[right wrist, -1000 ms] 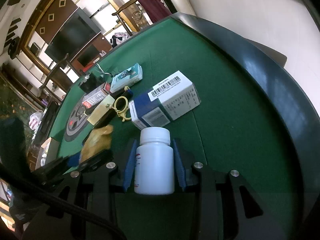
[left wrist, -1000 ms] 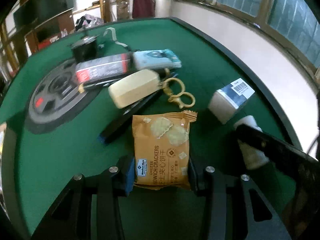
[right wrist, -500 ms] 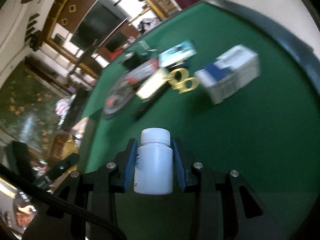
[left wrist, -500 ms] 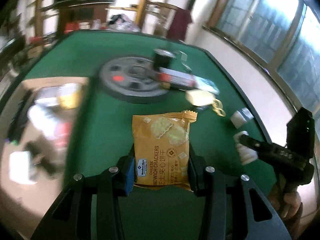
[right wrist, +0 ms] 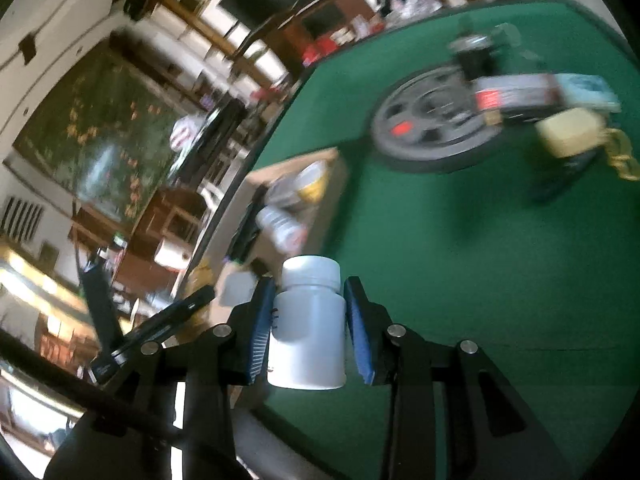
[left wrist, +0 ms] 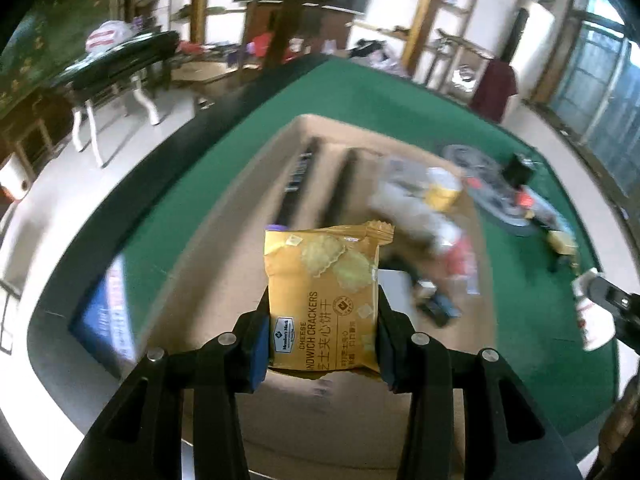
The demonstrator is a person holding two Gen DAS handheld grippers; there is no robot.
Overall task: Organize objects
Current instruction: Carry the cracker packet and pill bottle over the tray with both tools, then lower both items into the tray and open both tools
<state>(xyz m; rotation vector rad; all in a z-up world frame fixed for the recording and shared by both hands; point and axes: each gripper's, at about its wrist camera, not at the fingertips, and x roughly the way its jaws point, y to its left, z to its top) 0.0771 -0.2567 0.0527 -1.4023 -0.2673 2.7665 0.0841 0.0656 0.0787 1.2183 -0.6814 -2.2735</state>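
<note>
My left gripper [left wrist: 322, 336] is shut on a yellow packet of cheese sandwich crackers [left wrist: 324, 296], held upright over an open cardboard box [left wrist: 224, 256] that holds several blurred items. My right gripper [right wrist: 310, 332] is shut on a white plastic bottle [right wrist: 308, 328] with a screw cap, held above the green table [right wrist: 460, 280]. The same box [right wrist: 332, 196] shows to its left in the right wrist view. In the left wrist view the right gripper with the white bottle [left wrist: 594, 312] appears at the right edge.
A grey weight plate [right wrist: 432, 120] lies on the green felt with a black cup, a dark red-labelled box, a teal pack, a cream block [right wrist: 568, 132] and a gold clasp [right wrist: 622, 156] beside it. The table's dark rim [left wrist: 132, 184] and the floor lie left of the box.
Both grippers swung left, away from the pile of objects, each keeping its load. The cardboard box has come under the left gripper, and the weight plate has slid to the right in both views.
</note>
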